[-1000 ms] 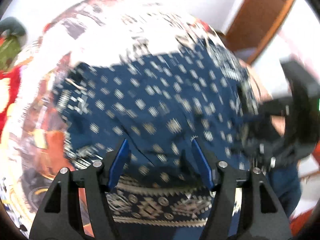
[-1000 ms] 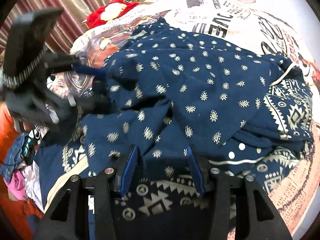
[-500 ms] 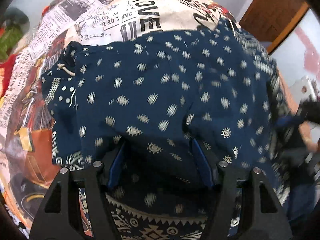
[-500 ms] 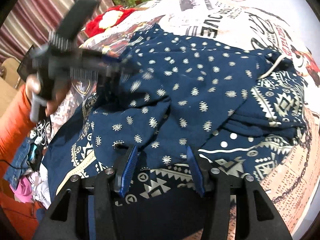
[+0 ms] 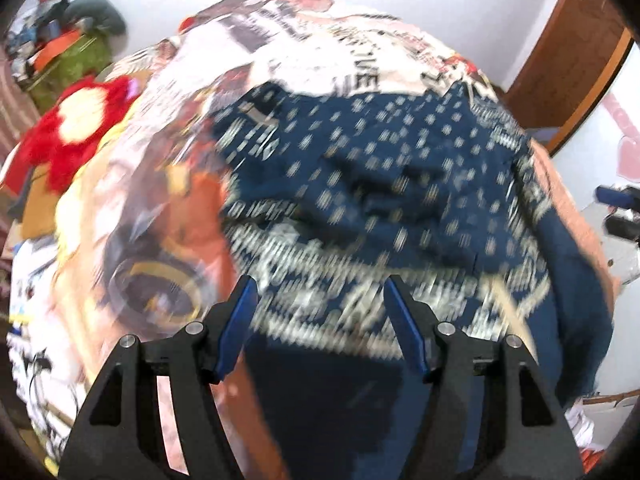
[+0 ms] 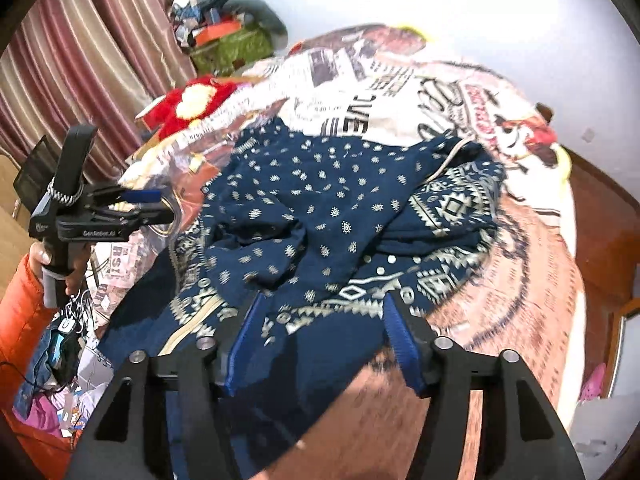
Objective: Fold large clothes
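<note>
A large navy garment with small white motifs and a patterned border lies bunched on the newspaper-print bedspread. My right gripper hovers over its near hem with its jaws opening; cloth shows below the blue pads, but they do not press on it. My left gripper is open over the garment's near left border, in a blurred view. From the right wrist, the left gripper is seen empty, just off the garment's left edge, in a hand with an orange sleeve.
A red plush toy lies at the bed's far left. A green box piled with clutter stands behind it by striped curtains. Clothes and cables crowd the floor at left. A wooden door stands at right.
The left gripper has swung left, off the garment's middle to its edge. The right gripper has risen and its jaws have widened. The garment stays bunched on the bed.
</note>
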Demonstrator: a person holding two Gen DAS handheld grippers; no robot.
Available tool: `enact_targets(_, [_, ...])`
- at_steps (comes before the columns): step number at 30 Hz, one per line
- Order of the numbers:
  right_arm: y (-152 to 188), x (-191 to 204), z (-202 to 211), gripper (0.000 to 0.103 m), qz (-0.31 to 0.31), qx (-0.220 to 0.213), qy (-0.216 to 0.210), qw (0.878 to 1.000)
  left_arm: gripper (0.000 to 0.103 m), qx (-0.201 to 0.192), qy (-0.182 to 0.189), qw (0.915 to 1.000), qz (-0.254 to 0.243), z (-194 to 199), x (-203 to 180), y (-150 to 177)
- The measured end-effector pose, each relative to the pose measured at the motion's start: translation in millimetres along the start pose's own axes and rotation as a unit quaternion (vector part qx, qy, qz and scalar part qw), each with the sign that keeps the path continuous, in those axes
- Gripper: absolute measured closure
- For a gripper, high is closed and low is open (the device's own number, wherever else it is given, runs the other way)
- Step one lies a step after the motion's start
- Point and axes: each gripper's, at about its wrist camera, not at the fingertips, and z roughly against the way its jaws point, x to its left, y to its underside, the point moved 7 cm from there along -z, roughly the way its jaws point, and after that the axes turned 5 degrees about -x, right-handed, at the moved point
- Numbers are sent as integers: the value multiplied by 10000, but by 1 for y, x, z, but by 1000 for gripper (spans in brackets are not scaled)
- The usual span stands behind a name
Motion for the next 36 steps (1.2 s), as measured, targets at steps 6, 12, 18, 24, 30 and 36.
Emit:
enact_targets(6, [39, 41, 13, 42, -221, 123, -263, 9993, 38, 237, -180, 9993, 217, 10, 19, 65])
enact_targets(12, [71, 76, 6, 41, -784, 344, -610, 9945, 38, 427, -36, 9979, 483, 12, 25, 121])
enact_targets(18, [84, 96, -12, 41, -878, 639, -521, 9927, 38, 631, 238, 9943, 826, -1, 26, 156])
enact_targets(24, [79, 104, -29, 49, -474, 675, -232, 9963, 38, 734, 792, 9839, 1425, -14, 27, 165])
enact_targets(30, [78, 100, -33, 80, -233, 580, -58, 9980, 55, 665, 1235, 9727, 1846, -20, 21, 171])
enact_targets(36, [73, 92, -25, 92, -324, 401, -145, 9986, 85, 503, 1030, 9797, 1646, -8, 11, 163])
